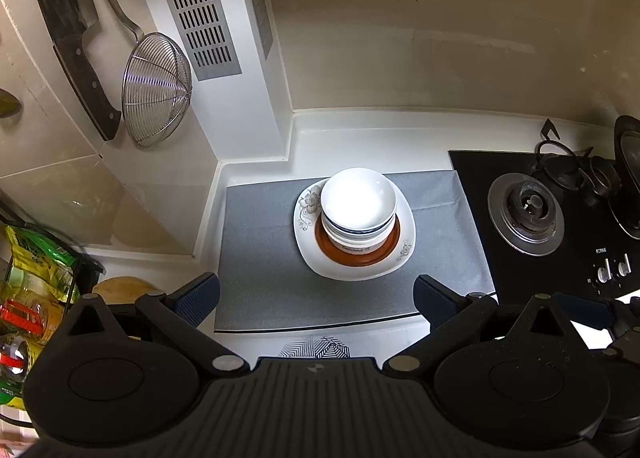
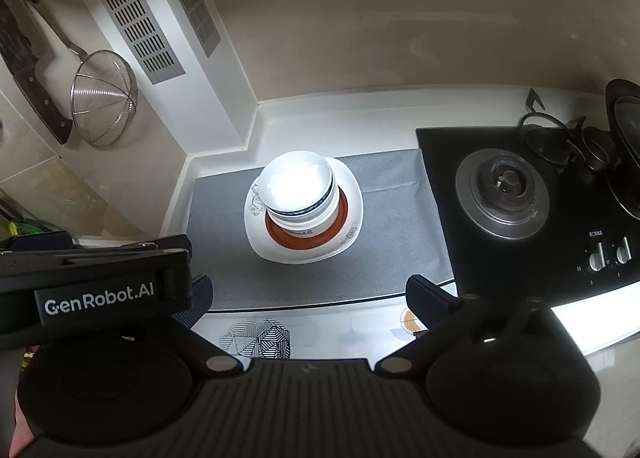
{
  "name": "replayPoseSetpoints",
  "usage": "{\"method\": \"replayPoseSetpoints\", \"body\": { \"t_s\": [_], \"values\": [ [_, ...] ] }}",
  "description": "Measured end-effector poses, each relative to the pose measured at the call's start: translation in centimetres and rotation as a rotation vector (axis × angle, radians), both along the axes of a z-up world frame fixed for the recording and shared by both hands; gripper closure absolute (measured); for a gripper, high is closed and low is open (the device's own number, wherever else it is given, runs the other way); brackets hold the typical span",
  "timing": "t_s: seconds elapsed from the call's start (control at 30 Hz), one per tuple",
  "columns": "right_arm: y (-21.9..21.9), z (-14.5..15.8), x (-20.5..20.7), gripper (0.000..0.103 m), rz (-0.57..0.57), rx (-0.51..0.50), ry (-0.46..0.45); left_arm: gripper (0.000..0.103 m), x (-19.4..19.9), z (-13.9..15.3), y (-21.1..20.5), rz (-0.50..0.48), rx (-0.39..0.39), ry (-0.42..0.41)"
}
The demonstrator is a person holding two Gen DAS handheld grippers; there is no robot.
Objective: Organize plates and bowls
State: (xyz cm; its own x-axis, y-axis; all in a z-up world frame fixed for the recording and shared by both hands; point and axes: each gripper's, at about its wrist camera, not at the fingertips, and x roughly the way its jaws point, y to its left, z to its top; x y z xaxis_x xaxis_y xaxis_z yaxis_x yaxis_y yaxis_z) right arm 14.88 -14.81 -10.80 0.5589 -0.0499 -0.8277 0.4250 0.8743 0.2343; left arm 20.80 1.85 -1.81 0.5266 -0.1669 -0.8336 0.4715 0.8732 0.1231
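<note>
A: Layout?
B: Grey mat [image 1: 260, 258] beside the stove [image 1: 524, 214]. On it, white square plate [image 1: 352, 270], brown saucer [image 1: 360, 256], then stacked bowls [image 1: 358, 198].
A: Claws?
B: Left gripper [image 1: 316, 296] and right gripper [image 2: 308, 298] spread wide, holding nothing, near the mat's front edge.

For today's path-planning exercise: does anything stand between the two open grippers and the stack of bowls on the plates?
Nothing visible does. Only bare grey mat lies between the left gripper, the right gripper and the stack of bowls, which sits on a brown plate on a white floral plate.
</note>
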Motion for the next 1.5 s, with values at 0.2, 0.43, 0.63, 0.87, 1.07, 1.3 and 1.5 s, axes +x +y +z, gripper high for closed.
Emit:
{"method": "replayPoseSetpoints", "body": {
  "t_s": [0.2,0.43,0.63,0.87,1.07,1.3,1.5],
  "values": [
    [0.0,0.1,0.1,0.001,0.005,-0.002,-0.003,0.001,0.1,0.1,0.0,0.000,-0.003,-0.002],
    [0.1,0.2,0.1,0.000,0.005,-0.003,-0.004,0.000,0.0,0.1,-0.1,-0.011,0.003,-0.004],
    [0.2,0.1,0.1,0.001,0.006,-0.005,-0.003,0.001,0.1,0.0,-0.1,-0.011,0.003,-0.002],
    [0.1,0.0,0.4,0.001,0.014,-0.007,-0.004,0.001,0.2,0.0,-0.1,-0.009,0.002,-0.005],
    [0.2,-0.1,0.8,0.000,0.020,-0.006,0.002,0.000,0.4,-0.1,0.0,-0.004,0.001,0.002],
    [0.3,0.1,1.2,0.001,0.026,-0.012,-0.003,0.000,0.6,-0.1,0.0,-0.001,0.000,-0.006],
    [0.4,0.1,1.4,0.001,0.029,-0.011,-0.001,0.000,0.8,-0.1,0.1,0.001,0.001,-0.004]
  ]
}}
